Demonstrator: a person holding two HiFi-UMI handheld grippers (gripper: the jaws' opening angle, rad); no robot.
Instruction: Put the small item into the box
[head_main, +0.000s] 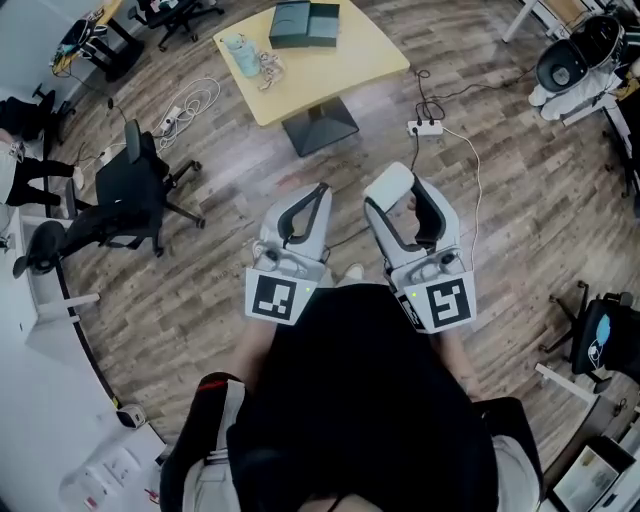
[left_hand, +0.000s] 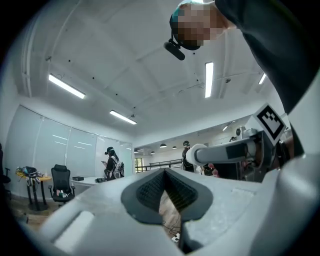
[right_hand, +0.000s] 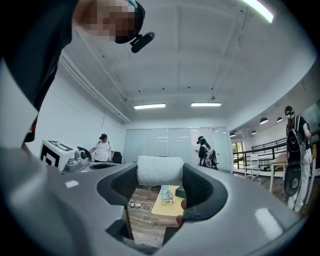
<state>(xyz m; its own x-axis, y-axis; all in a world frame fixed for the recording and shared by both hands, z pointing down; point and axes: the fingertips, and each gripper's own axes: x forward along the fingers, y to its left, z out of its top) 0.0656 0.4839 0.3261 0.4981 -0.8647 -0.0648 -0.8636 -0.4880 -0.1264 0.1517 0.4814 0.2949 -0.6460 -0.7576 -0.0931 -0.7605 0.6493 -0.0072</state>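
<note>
My right gripper (head_main: 400, 200) is held up in front of the person's chest and is shut on a small white padded roll (head_main: 389, 184). In the right gripper view the white roll (right_hand: 160, 170) spans the gap, touching both dark pads (right_hand: 199, 187). My left gripper (head_main: 318, 190) is beside it, shut and empty; its pads (left_hand: 150, 190) meet at the tip. Far ahead stands a yellow table (head_main: 340, 70) carrying a dark green open box (head_main: 305, 24). The same table (right_hand: 167, 206) and box (right_hand: 180, 192) show small below the roll.
A teal cup (head_main: 239, 54) and a coiled cable lie on the table next to the box. On the wood floor are a power strip (head_main: 426, 127) with cables, black office chairs (head_main: 135, 195) at the left and white equipment (head_main: 575, 65) at the top right. People stand in the background.
</note>
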